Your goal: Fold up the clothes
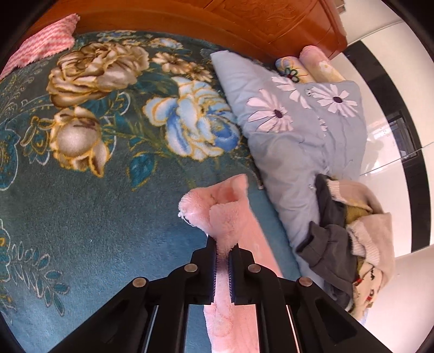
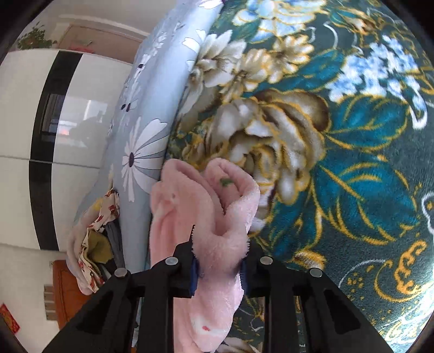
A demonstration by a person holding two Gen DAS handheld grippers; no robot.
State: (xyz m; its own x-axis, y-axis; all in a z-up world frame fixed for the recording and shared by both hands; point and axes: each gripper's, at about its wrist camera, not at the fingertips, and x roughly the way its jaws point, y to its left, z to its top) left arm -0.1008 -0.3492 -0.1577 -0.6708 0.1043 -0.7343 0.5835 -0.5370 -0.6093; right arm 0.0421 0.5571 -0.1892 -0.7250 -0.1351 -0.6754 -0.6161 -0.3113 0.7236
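A fluffy pink garment (image 1: 227,217) is held above the teal floral blanket (image 1: 108,206) on the bed. My left gripper (image 1: 223,252) is shut on one edge of it, and the cloth bunches past the fingertips and hangs down below the jaws. In the right wrist view my right gripper (image 2: 218,254) is shut on another bunched part of the pink garment (image 2: 206,206), which folds into thick rolls ahead of the fingers and drapes down between them.
A light blue daisy-print quilt (image 1: 293,122) lies folded along the bed's edge, also in the right wrist view (image 2: 146,114). A pile of grey and cream clothes (image 1: 350,233) sits on it. A pink zigzag cloth (image 1: 43,43) lies far left by the wooden headboard (image 1: 244,24).
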